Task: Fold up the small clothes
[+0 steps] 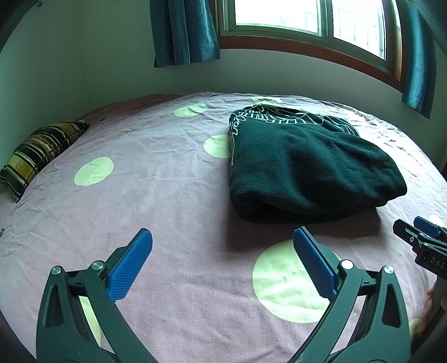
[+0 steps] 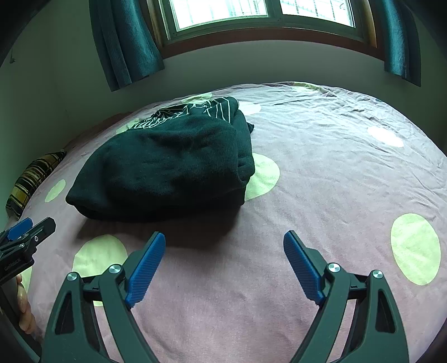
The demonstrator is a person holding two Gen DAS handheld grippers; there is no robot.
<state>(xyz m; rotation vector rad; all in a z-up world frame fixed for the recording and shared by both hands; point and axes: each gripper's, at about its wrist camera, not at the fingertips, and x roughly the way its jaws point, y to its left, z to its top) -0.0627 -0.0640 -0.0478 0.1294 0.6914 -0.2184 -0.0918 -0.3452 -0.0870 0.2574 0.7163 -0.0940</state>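
A dark green fleece garment (image 1: 310,164) with white line print at its far end lies folded into a thick bundle on the bed; the right wrist view shows the garment (image 2: 167,164) left of centre. My left gripper (image 1: 222,237) hovers open over the sheet, short of the bundle's near left corner, nothing between its blue pads (image 1: 131,268). My right gripper (image 2: 224,240) is open too, just off the bundle's near right corner, empty. Each gripper shows at the edge of the other view: the right gripper (image 1: 419,231) and the left gripper (image 2: 30,226).
The bed sheet (image 1: 167,195) is mauve with pale green dots and slightly wrinkled. A plaid pillow (image 1: 39,156) lies at the far left by the wall. Teal curtains (image 1: 184,30) and a window (image 1: 307,19) stand behind the bed. A hand (image 2: 25,307) shows at the lower left.
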